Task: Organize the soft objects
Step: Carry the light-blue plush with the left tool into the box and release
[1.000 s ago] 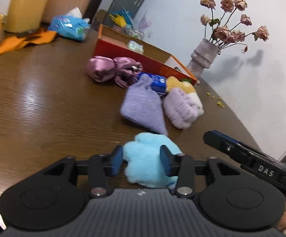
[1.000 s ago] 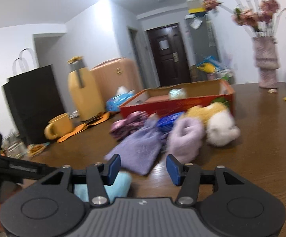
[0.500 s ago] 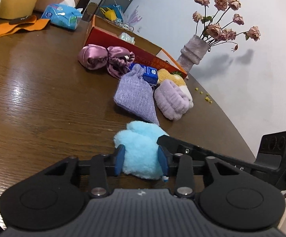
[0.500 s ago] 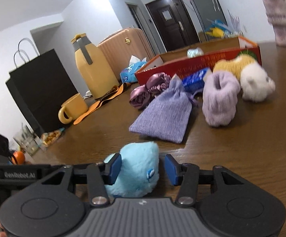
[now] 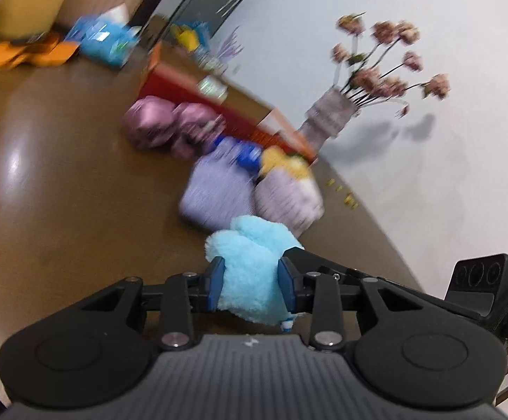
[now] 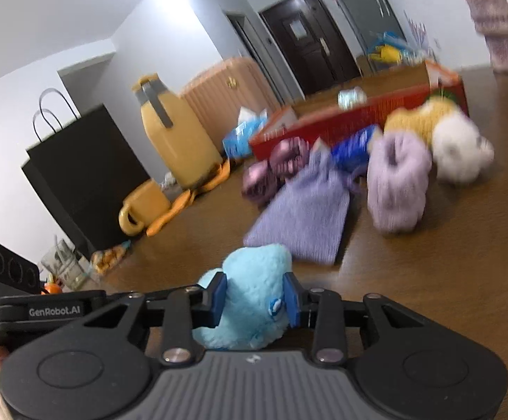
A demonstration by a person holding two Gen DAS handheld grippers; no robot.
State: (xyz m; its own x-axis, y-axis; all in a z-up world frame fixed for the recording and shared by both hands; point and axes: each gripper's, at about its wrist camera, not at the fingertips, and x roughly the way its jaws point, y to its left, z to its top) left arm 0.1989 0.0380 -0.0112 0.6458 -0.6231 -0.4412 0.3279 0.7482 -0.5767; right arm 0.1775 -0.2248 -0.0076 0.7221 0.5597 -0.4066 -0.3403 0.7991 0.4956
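A light blue plush toy (image 5: 250, 245) (image 6: 254, 266) sits low over the brown table, at the near edge of both wrist views. My left gripper (image 5: 250, 281) has its blue pads pressed into the toy's sides, and its jaws are closing. My right gripper (image 6: 255, 295) grips the same toy from the other side, its jaws also closing. The right gripper's black finger (image 5: 324, 266) crosses behind the toy in the left wrist view. Beyond lie a purple pouch (image 6: 303, 217), a lilac fuzzy roll (image 6: 397, 182), a yellow-and-white plush (image 6: 457, 150) and pink satin scrunchies (image 6: 275, 168).
A red open box (image 6: 359, 115) stands behind the soft pile, with a blue packet (image 6: 352, 147) in front of it. A vase of dried roses (image 5: 327, 119) stands by the wall. A yellow jug (image 6: 177, 140), yellow mug (image 6: 142, 206) and black bag (image 6: 79, 175) stand at the left.
The right gripper swung in around the blue plush toy and narrowed onto it. The left gripper's jaws tightened on the toy. Both views tilted and blurred.
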